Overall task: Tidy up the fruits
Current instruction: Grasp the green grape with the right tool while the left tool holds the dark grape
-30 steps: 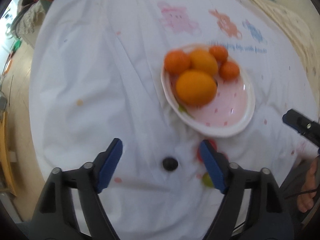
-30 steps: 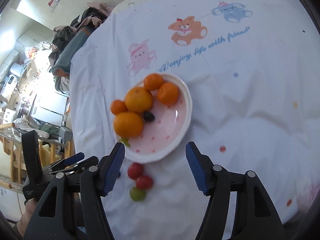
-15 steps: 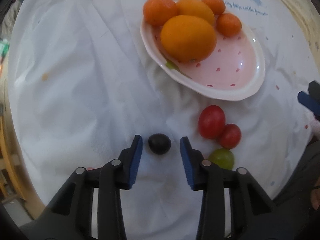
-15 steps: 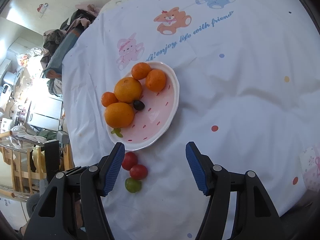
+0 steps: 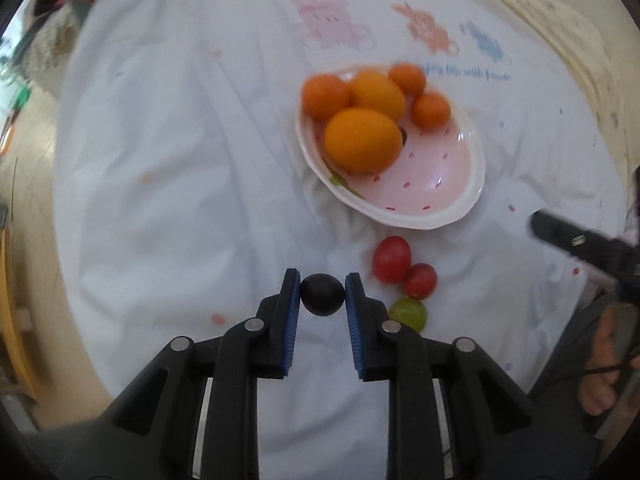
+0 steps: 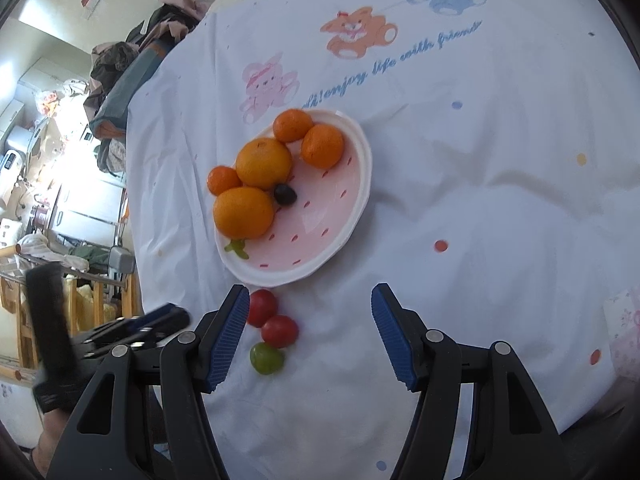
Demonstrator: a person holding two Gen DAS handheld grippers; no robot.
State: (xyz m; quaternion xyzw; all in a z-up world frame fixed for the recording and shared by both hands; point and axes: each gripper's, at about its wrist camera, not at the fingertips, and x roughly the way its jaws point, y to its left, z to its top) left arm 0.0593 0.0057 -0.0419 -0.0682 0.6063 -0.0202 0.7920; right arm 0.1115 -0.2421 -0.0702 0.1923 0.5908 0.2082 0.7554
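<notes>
My left gripper [image 5: 322, 294] is shut on a dark grape [image 5: 322, 295] and holds it above the white cloth. A pink plate [image 5: 432, 184] further ahead holds several oranges [image 5: 362, 140]. In the right wrist view the plate [image 6: 352, 208] also holds a second dark grape [image 6: 285, 194] beside the oranges [image 6: 244, 212]. Two red cherry tomatoes [image 5: 392, 259] and a green one [image 5: 409, 313] lie on the cloth just in front of the plate. My right gripper [image 6: 306, 332] is open and empty above the cloth, with the tomatoes [image 6: 280, 331] by its left finger.
The white cloth with cartoon bears [image 6: 356, 38] covers the table. A pile of clothes [image 6: 132, 60] lies at the far left edge. The table drops off at the left to a cluttered room. My left gripper shows in the right wrist view [image 6: 132, 326].
My left gripper dropped to the dark grape, closed on it and has lifted it off the cloth. My right gripper stayed open, shifting slightly.
</notes>
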